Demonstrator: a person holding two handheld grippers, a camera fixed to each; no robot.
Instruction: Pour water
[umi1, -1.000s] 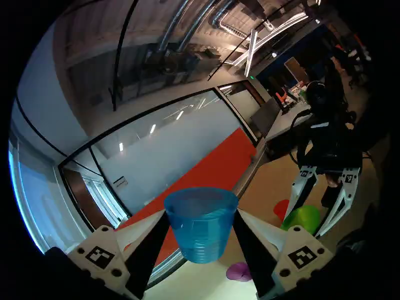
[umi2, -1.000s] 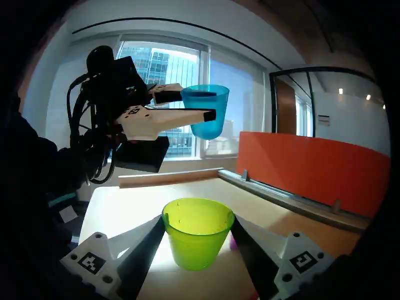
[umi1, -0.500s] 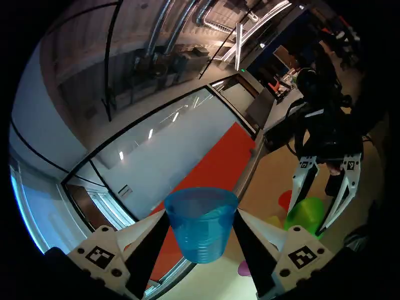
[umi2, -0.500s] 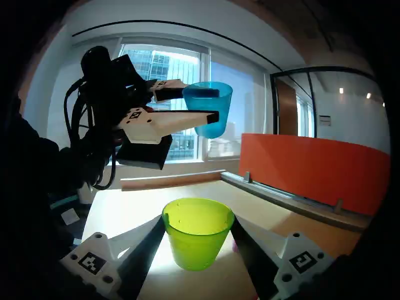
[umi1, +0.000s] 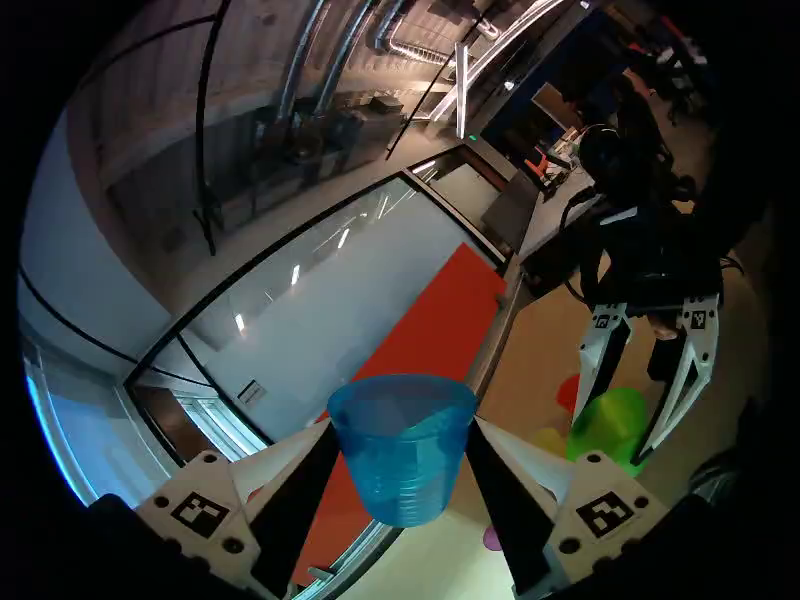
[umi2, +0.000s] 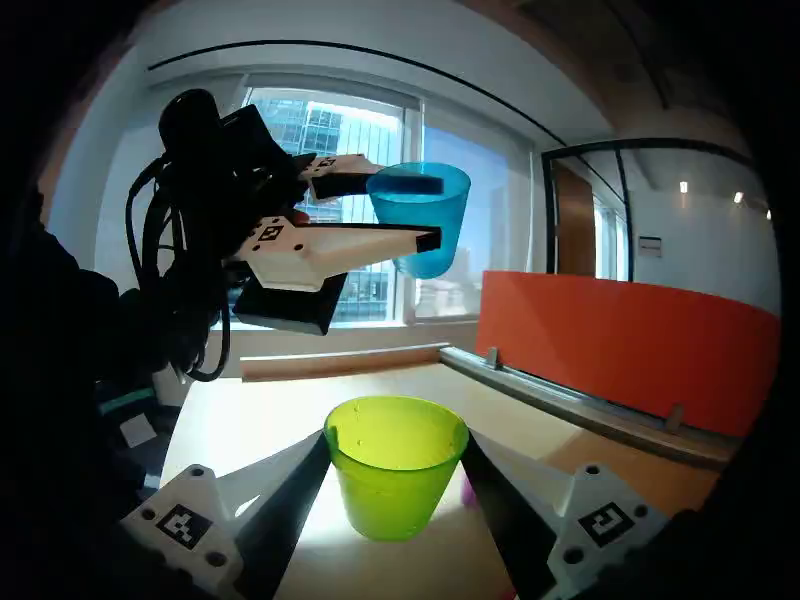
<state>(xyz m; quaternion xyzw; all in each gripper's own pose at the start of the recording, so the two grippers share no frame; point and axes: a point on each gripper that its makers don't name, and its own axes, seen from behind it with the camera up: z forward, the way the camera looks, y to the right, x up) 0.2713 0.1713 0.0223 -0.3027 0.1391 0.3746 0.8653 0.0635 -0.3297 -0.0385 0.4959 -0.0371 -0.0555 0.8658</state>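
blue cup (umi2: 420, 215) is held high in the air, pinched on both sides by the fingers of the left gripper (umi1: 402, 430), well above the table (umi2: 250, 420) and in front of the window (umi2: 340, 130). the green cup (umi2: 395, 470) sits low, clamped between the two fingers of the right gripper (umi2: 397, 445), close over the table; whether its base rests on the surface cannot be told.

change noted over the last second: the blue cup has drifted slightly up and to the right in the right gripper view, bringing it more nearly over the green cup's open mouth. in the left gripper view the room has swung round the cup and the green cup has held its place at lower right, which suggests the left gripper is being re-angled, not carried far. the green cup has not shifted in its grip.

finding: the blue cup is close to upright, with at most a slight lean. no stream leaves its rim, and the green cup looks empty. the water level inside the blue cup is not clear enough to state.

assessment: pouring has not begun. the shift reads as lining up. the vertical gap between the cups is large, so a tilt from this height risks splashing past the green rim.
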